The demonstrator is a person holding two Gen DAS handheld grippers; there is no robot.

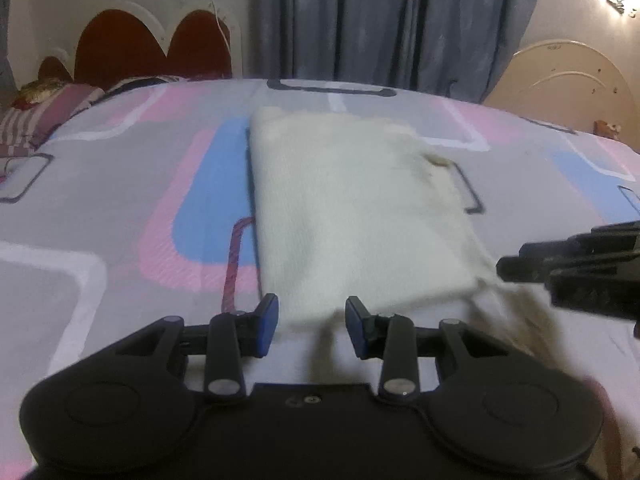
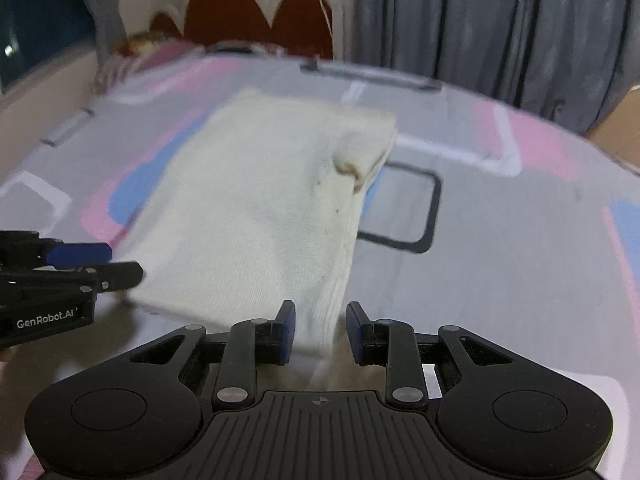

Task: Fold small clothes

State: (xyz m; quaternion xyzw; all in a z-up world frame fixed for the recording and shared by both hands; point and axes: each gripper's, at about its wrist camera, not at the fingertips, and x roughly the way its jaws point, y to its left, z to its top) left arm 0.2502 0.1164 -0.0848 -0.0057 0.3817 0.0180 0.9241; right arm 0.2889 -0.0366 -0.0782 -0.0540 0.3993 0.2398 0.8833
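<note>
1. Cream cloth (image 1: 352, 208) folded into a rough rectangle, flat on the bedsheet (image 1: 120, 208), long axis running away from both cameras.
2. Left gripper (image 1: 312, 322) at the near left corner of the cloth; fingers spread, blue pads (image 1: 269, 326) on either side of the near edge, not pinching it. Fabric visible in the gap between them; contact unclear through the blur.
3. Right gripper (image 2: 321, 332) at the near right corner; fingers likewise spread, the cloth's (image 2: 256, 216) near edge reaching between the pads (image 2: 287, 332), nothing clamped.
4. Seen from the left wrist, right gripper (image 1: 576, 268) entering from the right, just beside the cloth's near right corner.
5. Seen from the right wrist, left gripper (image 2: 80, 264) entering from the left, tips at the cloth's near left edge; touching or not, cannot tell.
6. Brownish stain (image 2: 348, 168) on a small raised fold along the cloth's right edge, toward the far end.
7. Sheet (image 2: 500, 240) patterned in grey, pink, blue and white with dark outlined rectangles.
8. Beyond the bed: red headboard (image 1: 152, 48) with scalloped white trim, grey curtains (image 1: 400, 20), striped pillow (image 1: 36, 120) at far left.
</note>
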